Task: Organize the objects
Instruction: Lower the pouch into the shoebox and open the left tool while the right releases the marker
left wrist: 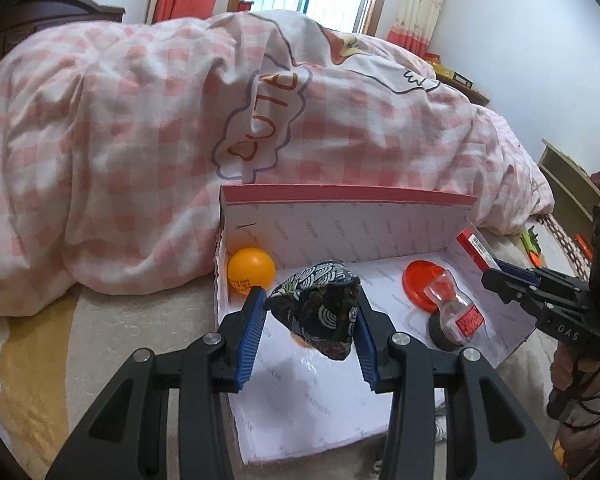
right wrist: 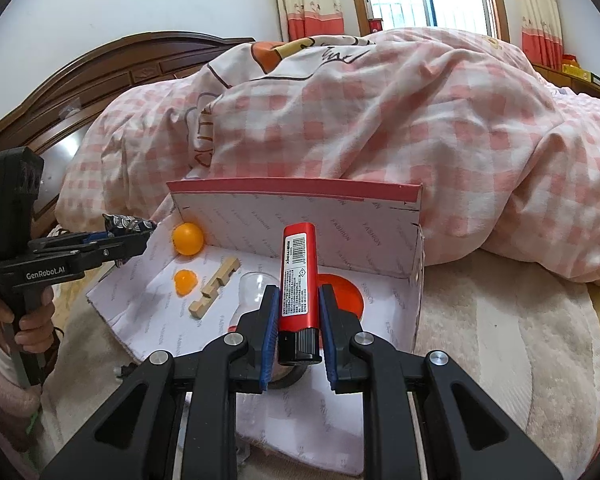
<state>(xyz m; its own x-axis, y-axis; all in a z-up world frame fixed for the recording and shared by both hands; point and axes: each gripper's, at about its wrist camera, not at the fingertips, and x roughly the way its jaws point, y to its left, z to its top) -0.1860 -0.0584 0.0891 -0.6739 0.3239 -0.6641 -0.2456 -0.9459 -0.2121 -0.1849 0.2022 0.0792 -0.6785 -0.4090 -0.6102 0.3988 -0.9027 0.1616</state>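
While both grippers hover loaded, the cardboard box lies open below them.
Left gripper clamps a patterned beanbag; right gripper clamps a red lighter. Inside the box: orange ball, wooden block, small orange piece, orange lid, clear jar.

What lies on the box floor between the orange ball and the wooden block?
A small orange jelly-like piece lies between the orange ball and the wooden block; the right wrist view shows it.
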